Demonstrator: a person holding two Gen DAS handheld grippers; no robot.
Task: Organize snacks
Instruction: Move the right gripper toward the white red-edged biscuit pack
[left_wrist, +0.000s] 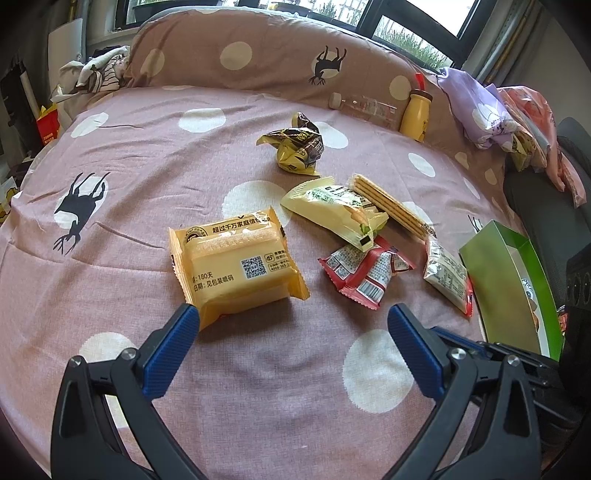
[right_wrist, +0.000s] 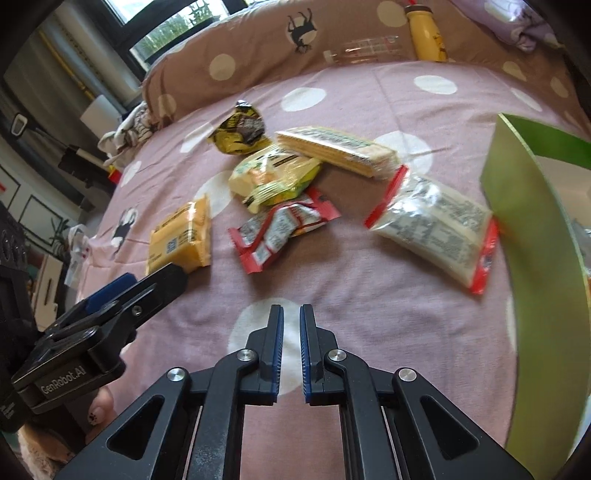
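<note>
Several snack packs lie on a pink dotted bedspread (left_wrist: 110, 280). An orange cake pack (left_wrist: 236, 262) lies just ahead of my left gripper (left_wrist: 291, 319), which is open and empty, its left finger near the pack's corner. Further right are a pale yellow pack (left_wrist: 332, 210), a cracker sleeve (left_wrist: 391, 208), a red-white pack (left_wrist: 364, 271), a clear red-edged pack (left_wrist: 448, 275) and a crumpled yellow-black wrapper (left_wrist: 299, 146). My right gripper (right_wrist: 291, 314) is nearly shut and empty, short of the red-white pack (right_wrist: 280, 229) and the clear pack (right_wrist: 436, 229). A green box (right_wrist: 535, 240) stands at the right.
A brown dotted pillow (left_wrist: 258, 51) runs along the far side. A yellow bottle (left_wrist: 415, 114) and a clear bottle (left_wrist: 365, 107) lie against it. Bunched cloths (left_wrist: 491, 114) sit at the far right. The left gripper's body (right_wrist: 96, 332) shows in the right wrist view.
</note>
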